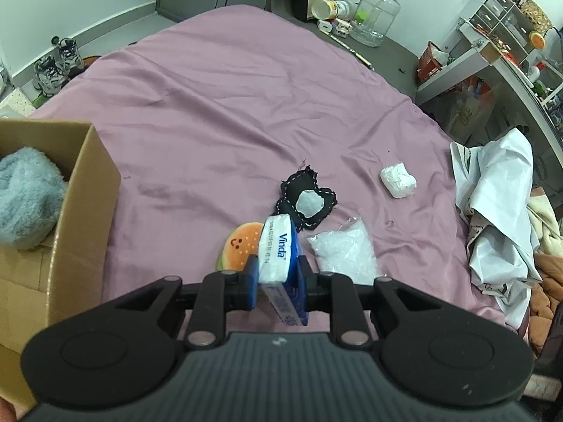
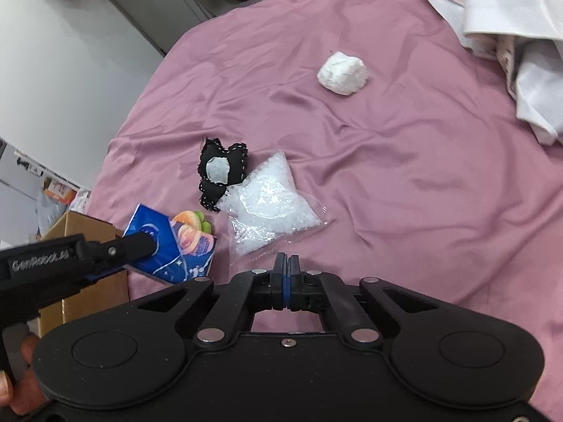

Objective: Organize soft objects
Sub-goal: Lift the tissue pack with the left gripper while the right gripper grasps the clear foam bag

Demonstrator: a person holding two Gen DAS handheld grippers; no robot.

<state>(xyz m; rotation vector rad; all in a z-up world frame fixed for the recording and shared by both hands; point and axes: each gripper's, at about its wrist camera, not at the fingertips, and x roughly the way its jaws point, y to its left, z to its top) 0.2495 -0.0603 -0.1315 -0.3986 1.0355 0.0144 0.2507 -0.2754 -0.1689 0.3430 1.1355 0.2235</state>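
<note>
My left gripper [image 1: 276, 263] is shut on a blue and white Vinda tissue pack [image 1: 278, 246], held above the pink bedsheet [image 1: 211, 123]; the right wrist view shows that pack [image 2: 169, 246] near the cardboard box [image 2: 88, 228]. Under the pack lies a burger plush [image 1: 241, 246]. Beside it are a black stitched fabric piece [image 1: 306, 200], a clear bag of white beads [image 2: 269, 204] and a white wad [image 2: 343, 74]. My right gripper [image 2: 286, 263] is shut just at the bag's near edge, with nothing visible between its pads.
The open cardboard box [image 1: 81, 211] at the left holds a fluffy light-blue thing [image 1: 24, 200]. A heap of white and orange cloth [image 1: 499, 218] lies on the bed's right side. Shoes [image 1: 52, 66], a large clear jar [image 1: 376, 14] and shelves [image 1: 492, 35] stand beyond the bed.
</note>
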